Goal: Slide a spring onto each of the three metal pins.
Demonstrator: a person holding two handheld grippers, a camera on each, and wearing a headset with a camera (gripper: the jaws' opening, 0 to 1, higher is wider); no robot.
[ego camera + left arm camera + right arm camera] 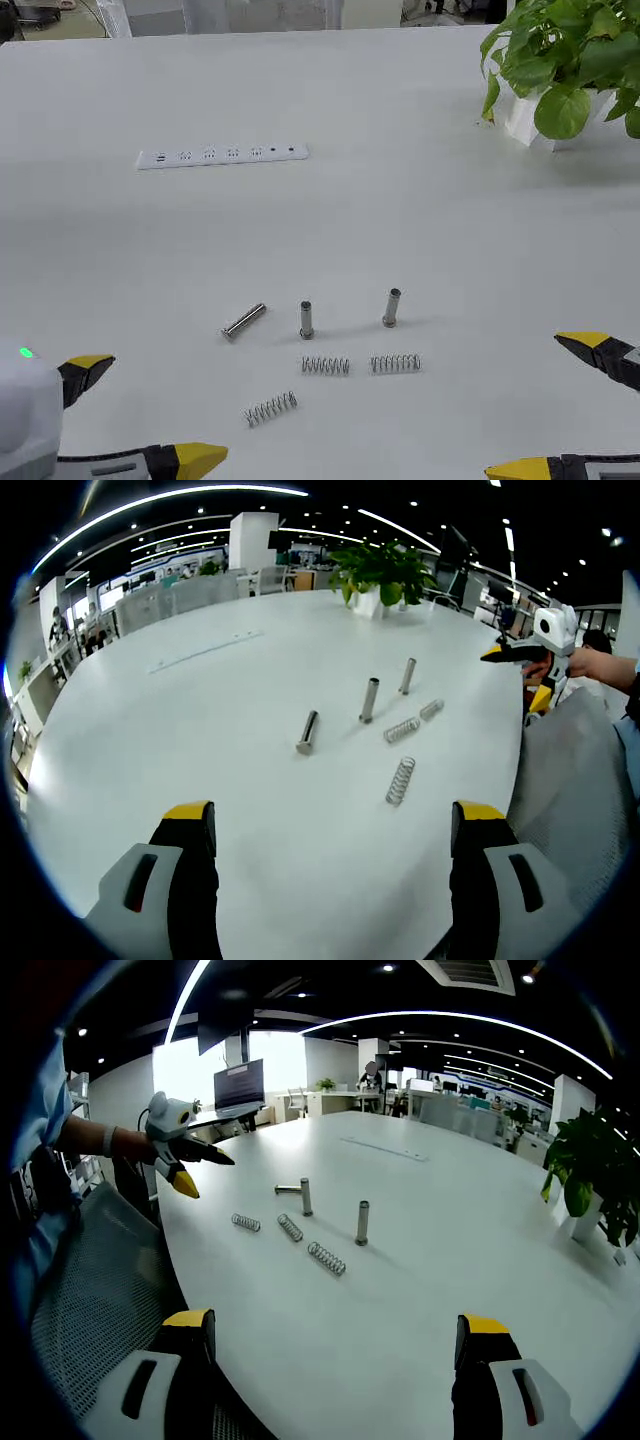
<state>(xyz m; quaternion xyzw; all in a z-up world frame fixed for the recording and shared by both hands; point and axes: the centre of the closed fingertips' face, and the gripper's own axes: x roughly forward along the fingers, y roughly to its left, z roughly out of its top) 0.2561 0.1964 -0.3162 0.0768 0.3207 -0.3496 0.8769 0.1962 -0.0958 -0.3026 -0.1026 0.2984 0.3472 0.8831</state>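
So the three metal pins sat in a loose row toward the near side of the white table point(400, 220). The left pin point(243, 321) was lying flat on its side, while the middle pin point(306, 320) and the right pin point(391, 308) stood upright on their wider ends. All three were bare. Just in front of them were the springs, all lying flat: the first spring point(325, 366) sat near the middle pin, the second spring point(395, 364) near the right pin, and the third spring point(270, 408) lay at an angle, a bit closer to the person and off to the left.

The left gripper point(145, 415) hung at the lower left with its yellow-tipped jaws spread wide and nothing between them. The right gripper point(548, 405) looked pretty much the same at the lower right, wide apart and empty. Both were well apart from the parts.

Further back lay a white power strip point(222, 155), and a potted plant point(570, 60) stood at the far right corner.
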